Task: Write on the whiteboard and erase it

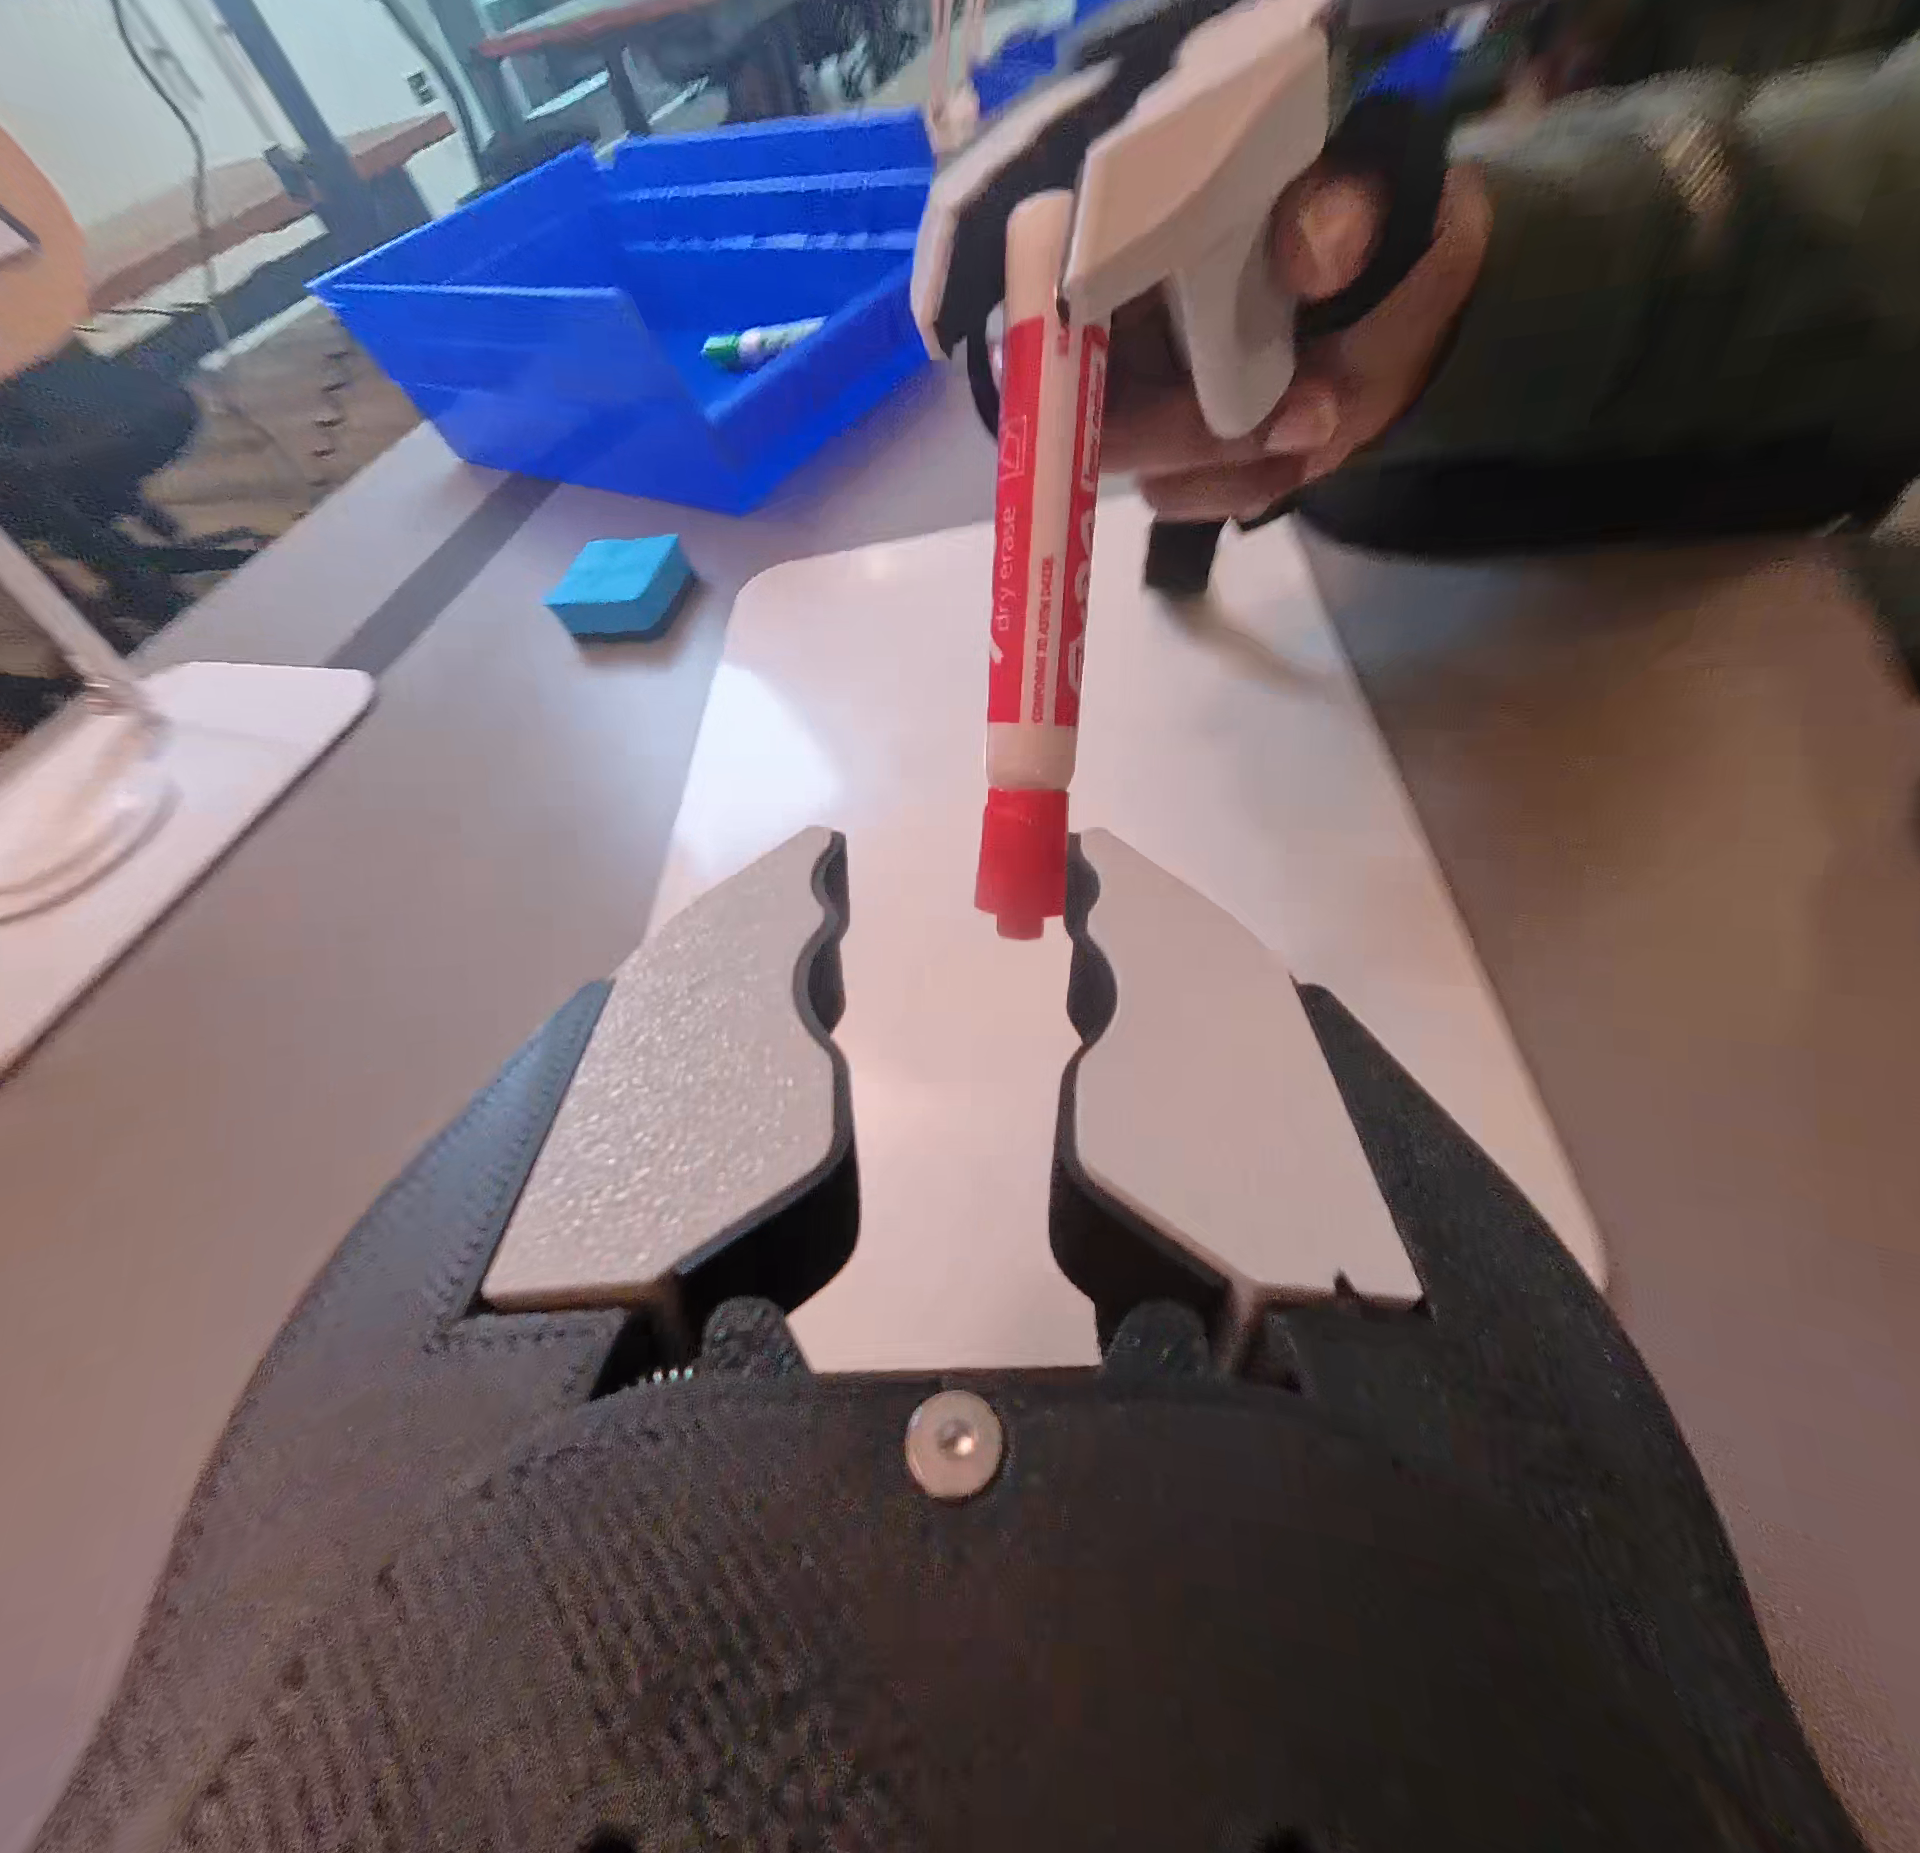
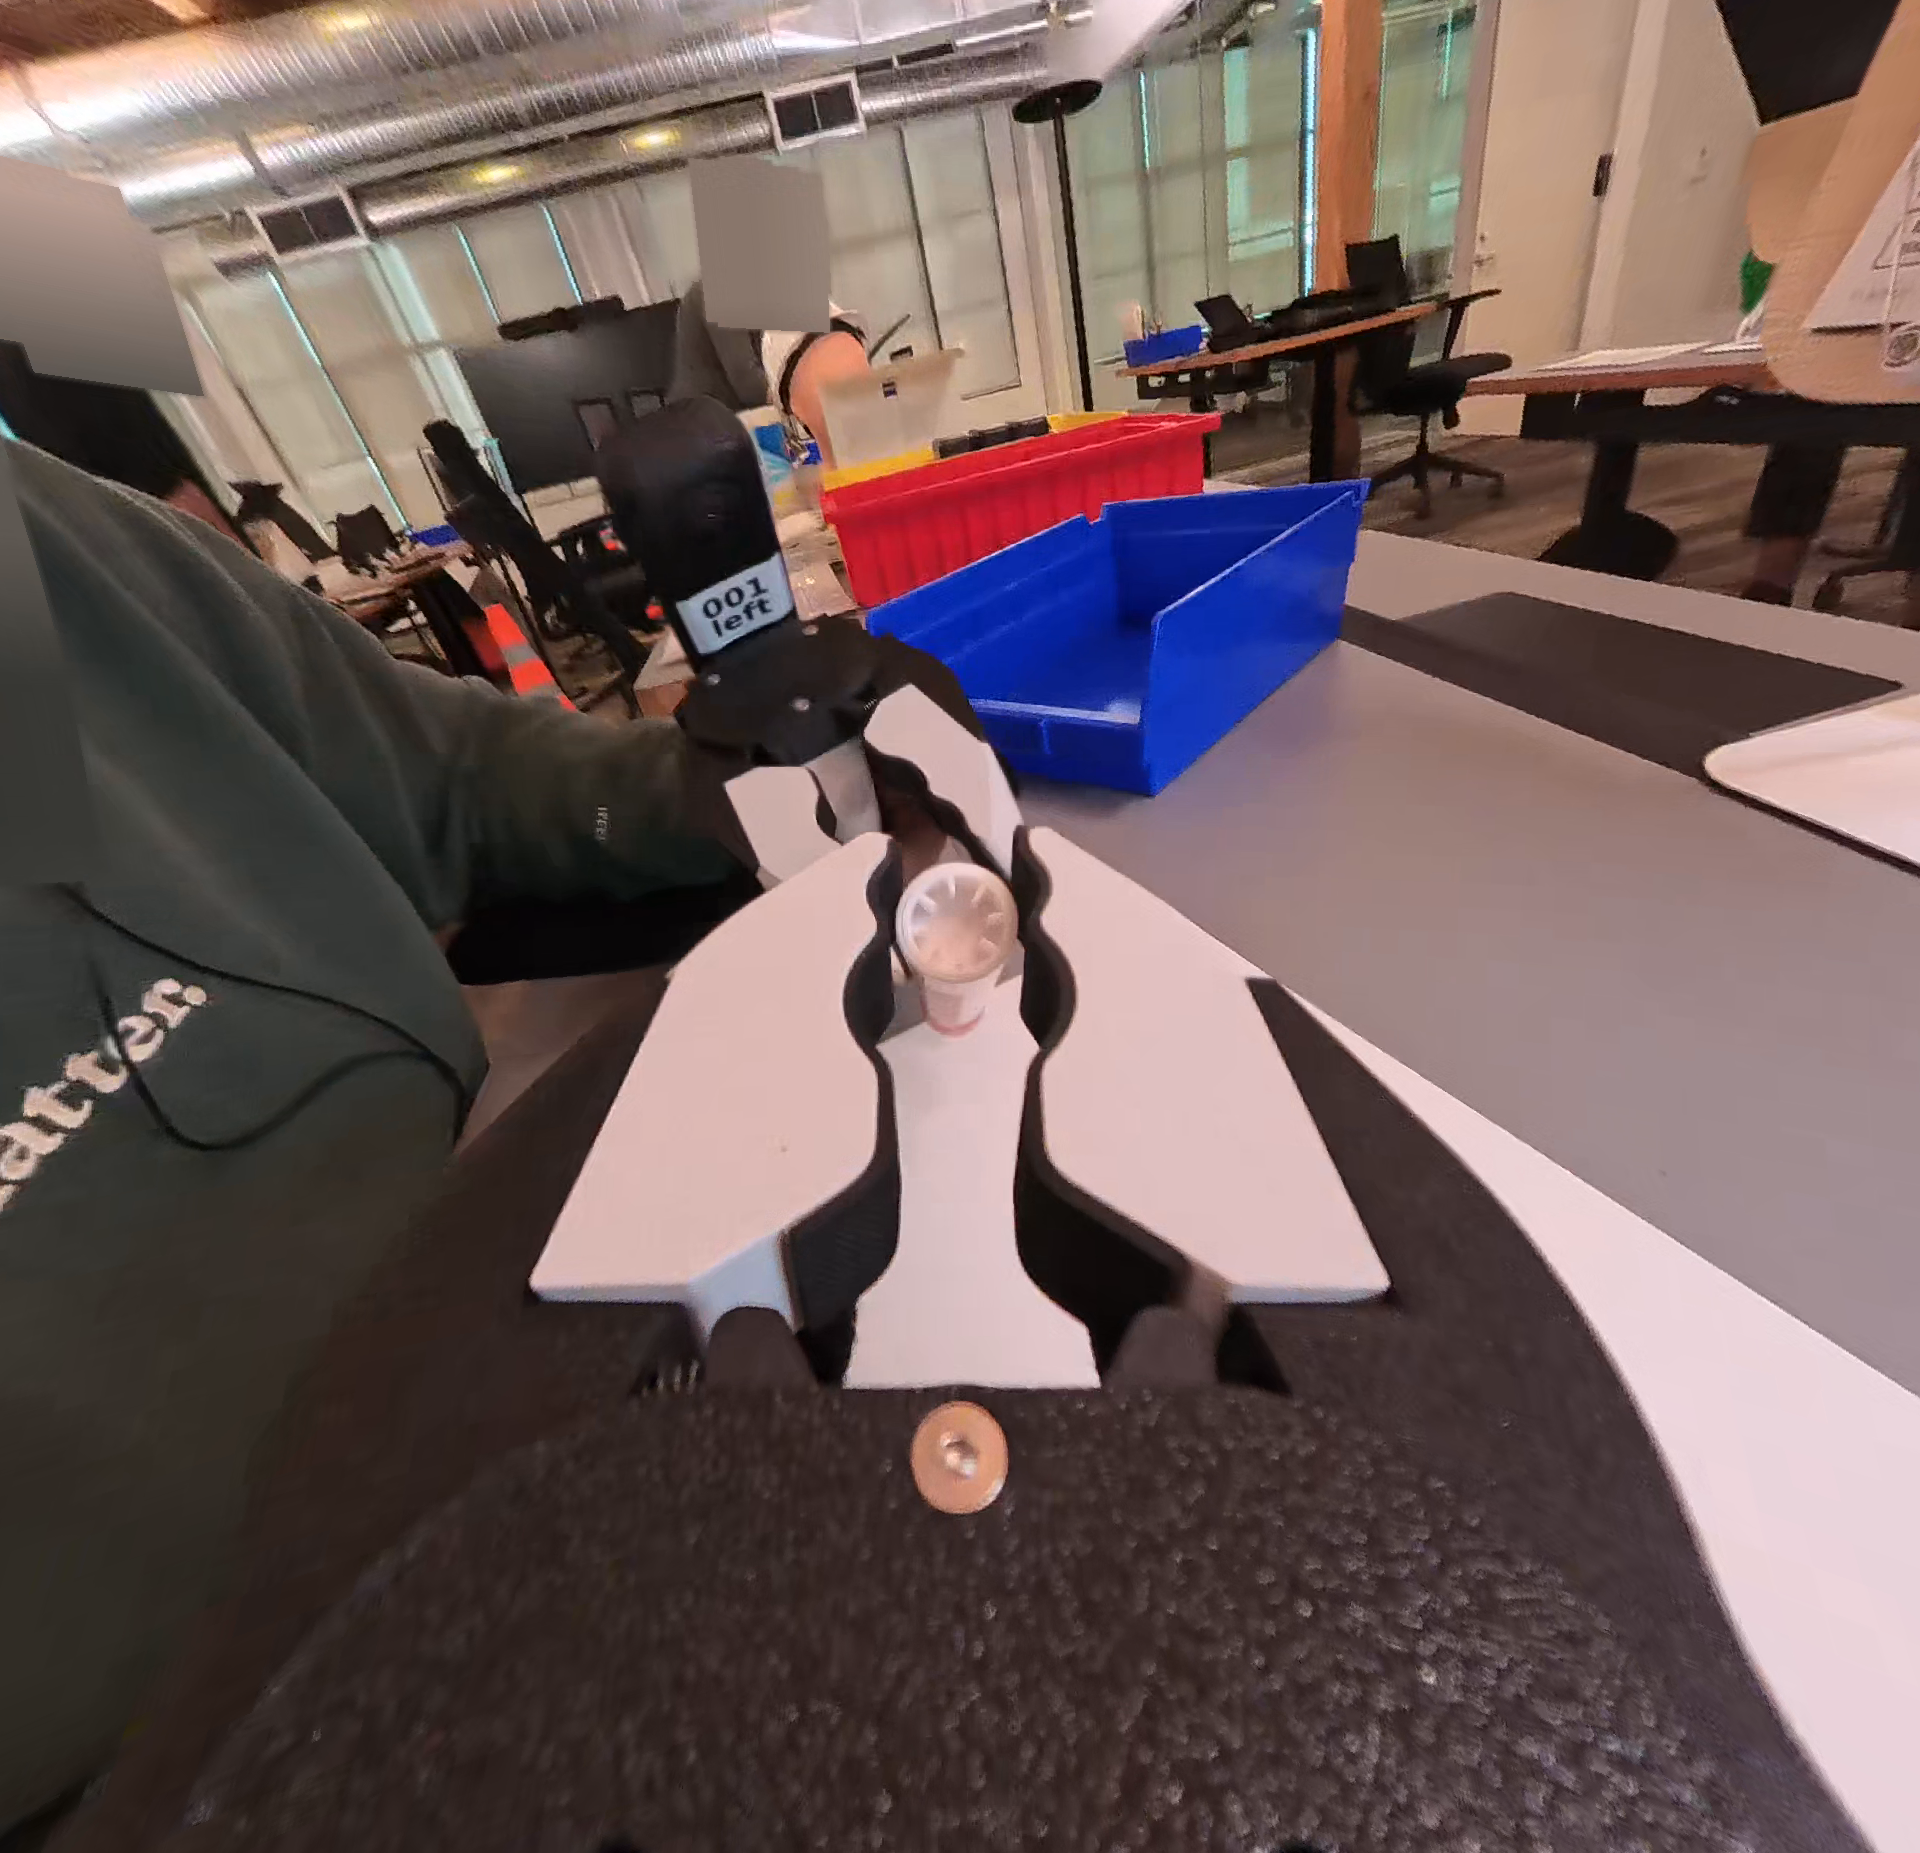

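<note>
Left wrist view: red marker (image 1: 1039,577) hangs near-vertical, capped end down, between the parted tips of the left hand-held gripper (image 1: 961,873), over the whiteboard (image 1: 1195,764). Left jaws wide, holding nothing. Cap (image 1: 1021,863) not yet clamped, I judge.

Right wrist view: right hand-held gripper (image 2: 956,868) pinches the marker's (image 2: 954,936) butt end; axis points straight down.

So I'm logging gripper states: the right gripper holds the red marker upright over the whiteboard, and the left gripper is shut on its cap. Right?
Not quite. The right gripper does hold the red marker upright over the whiteboard, but the left wrist view shows the left gripper open, its fingers either side of the cap, not yet shut on it.
</note>
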Demonstrator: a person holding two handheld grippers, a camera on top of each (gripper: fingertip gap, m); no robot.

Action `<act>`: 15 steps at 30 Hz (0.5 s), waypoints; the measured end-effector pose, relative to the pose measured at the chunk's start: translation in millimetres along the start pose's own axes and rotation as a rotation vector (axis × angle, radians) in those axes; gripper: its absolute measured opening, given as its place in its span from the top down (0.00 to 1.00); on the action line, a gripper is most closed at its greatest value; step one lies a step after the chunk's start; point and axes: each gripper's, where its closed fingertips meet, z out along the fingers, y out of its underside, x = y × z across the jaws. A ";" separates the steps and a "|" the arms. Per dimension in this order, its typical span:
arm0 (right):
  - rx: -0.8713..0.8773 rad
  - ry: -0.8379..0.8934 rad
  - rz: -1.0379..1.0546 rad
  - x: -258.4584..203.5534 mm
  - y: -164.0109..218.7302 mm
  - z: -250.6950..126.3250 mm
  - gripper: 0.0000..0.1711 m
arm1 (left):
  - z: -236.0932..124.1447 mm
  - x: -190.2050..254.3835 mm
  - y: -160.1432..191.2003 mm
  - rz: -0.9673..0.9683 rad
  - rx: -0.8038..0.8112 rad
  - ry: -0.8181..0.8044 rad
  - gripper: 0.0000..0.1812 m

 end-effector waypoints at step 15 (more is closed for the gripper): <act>0.083 -0.055 0.036 -11.6 -15.7 -3.9 0.88 | -2.5 16.9 -12.1 -0.166 0.161 0.186 0.75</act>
